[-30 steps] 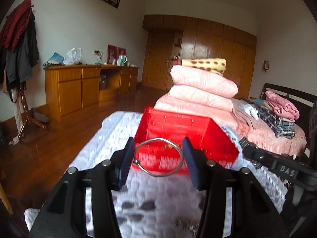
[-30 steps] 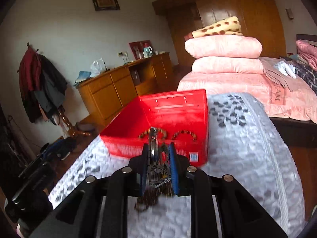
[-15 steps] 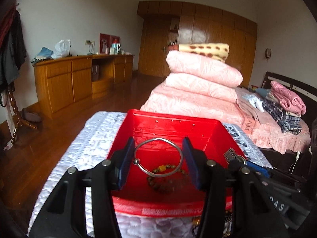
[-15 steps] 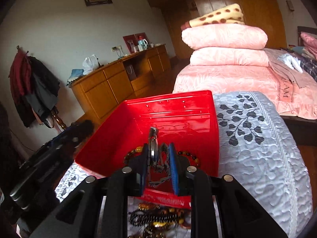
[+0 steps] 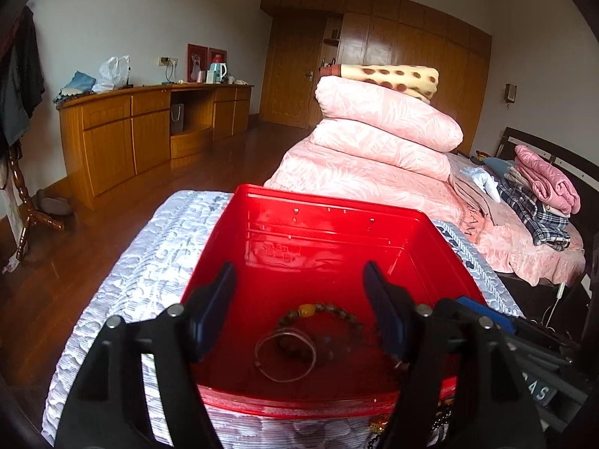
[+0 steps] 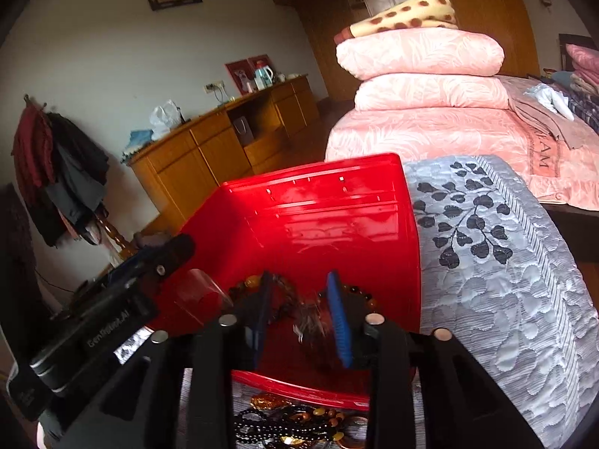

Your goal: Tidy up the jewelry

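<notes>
Quilted bedspread (image 6: 498,292) under red bin (image 5: 325,235), beads (image 6: 295,422)

Soft daylight, moderately bright. Glare on red bin (image 5: 329,232) far wall. Heavy fisheye bending, black corner vignetting. Motion blur between right jaws.

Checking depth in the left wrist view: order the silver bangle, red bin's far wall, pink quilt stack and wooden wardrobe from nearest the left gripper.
1. Silver bangle, between the jaws.
2. Red bin's far wall, ahead.
3. Pink quilt stack, beyond, right.
4. Wooden wardrobe, back wall.
</notes>
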Demonstrator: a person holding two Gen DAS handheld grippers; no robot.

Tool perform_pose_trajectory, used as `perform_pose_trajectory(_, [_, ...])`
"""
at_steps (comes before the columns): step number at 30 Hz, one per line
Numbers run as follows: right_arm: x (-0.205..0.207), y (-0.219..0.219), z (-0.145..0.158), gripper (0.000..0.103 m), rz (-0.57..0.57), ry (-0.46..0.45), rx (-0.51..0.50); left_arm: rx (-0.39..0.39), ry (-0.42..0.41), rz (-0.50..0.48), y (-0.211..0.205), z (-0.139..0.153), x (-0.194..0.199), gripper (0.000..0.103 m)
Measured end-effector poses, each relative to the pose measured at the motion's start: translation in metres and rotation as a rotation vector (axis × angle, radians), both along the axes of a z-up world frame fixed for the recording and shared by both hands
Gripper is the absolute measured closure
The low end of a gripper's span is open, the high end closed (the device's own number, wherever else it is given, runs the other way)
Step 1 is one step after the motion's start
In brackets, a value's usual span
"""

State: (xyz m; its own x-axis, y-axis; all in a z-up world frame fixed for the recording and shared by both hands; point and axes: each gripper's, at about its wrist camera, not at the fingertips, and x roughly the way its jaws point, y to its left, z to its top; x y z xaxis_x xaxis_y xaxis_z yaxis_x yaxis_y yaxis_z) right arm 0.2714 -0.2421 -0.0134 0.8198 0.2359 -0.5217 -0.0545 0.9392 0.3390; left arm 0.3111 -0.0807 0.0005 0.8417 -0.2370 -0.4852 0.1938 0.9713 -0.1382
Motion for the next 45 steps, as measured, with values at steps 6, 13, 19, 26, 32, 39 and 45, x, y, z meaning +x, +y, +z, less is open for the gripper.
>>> perform_pose_trajectory(6, [-0.006,-0.006,0.000,0.072,-0.017,-0.006,0.026,-0.001,-0.030,0.017,0.008,0.010,-0.012,0.035])
perform_pose_trajectory(13, [-0.058,-0.007,0.009,0.072,-0.059,-0.058,0.002,0.024,-0.123,0.077,0.032,0.023,-0.063,0.034])
perform_pose_trajectory(19, [-0.107,-0.002,0.002,0.072,-0.093,-0.062,-0.003,0.037,-0.142,0.121,0.050,0.015,-0.114,0.034])
perform_pose_trajectory(26, [-0.141,0.019,-0.014,0.066,-0.146,-0.058,-0.024,0.091,-0.166,0.146,0.053,-0.007,-0.161,0.033])
perform_pose_trajectory(32, [-0.148,0.039,-0.027,0.066,-0.151,-0.044,-0.066,0.111,-0.151,0.135,0.053,-0.027,-0.177,0.033])
perform_pose_trajectory(39, [-0.151,0.055,-0.038,0.066,-0.130,-0.014,-0.082,0.116,-0.121,0.129,0.059,-0.046,-0.188,0.032])
perform_pose_trajectory(45, [-0.146,0.070,-0.046,0.066,-0.101,0.020,-0.095,0.119,-0.114,0.132,0.062,-0.051,-0.190,0.032])
